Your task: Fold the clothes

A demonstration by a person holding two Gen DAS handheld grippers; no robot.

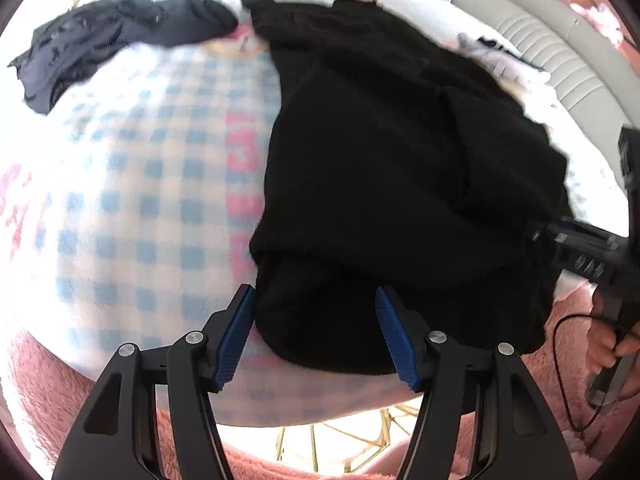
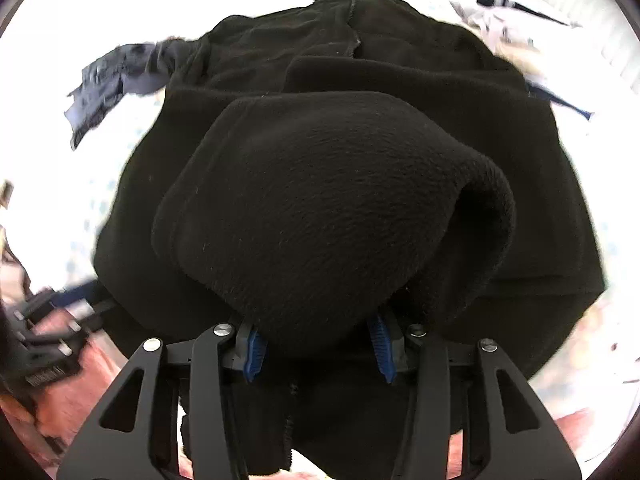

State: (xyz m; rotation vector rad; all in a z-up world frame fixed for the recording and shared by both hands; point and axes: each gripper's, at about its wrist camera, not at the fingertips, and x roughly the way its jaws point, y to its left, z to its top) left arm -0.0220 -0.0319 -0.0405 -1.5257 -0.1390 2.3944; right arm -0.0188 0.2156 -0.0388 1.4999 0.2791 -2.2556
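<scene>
We are working over the checked blanket (image 1: 132,168), where the black fleece garment (image 1: 380,152) is lying with its long axis running near to far, a navy garment (image 1: 104,44) well apart at far left. Our right claw (image 2: 318,346) is gripping a raised fold of fleece, while our left claw (image 1: 316,332) is standing open, straddling the near hem.

Black fleece (image 2: 332,216) drapes over the right gripper (image 2: 318,344), hiding its fingertips; whether they pinch is unclear
</scene>
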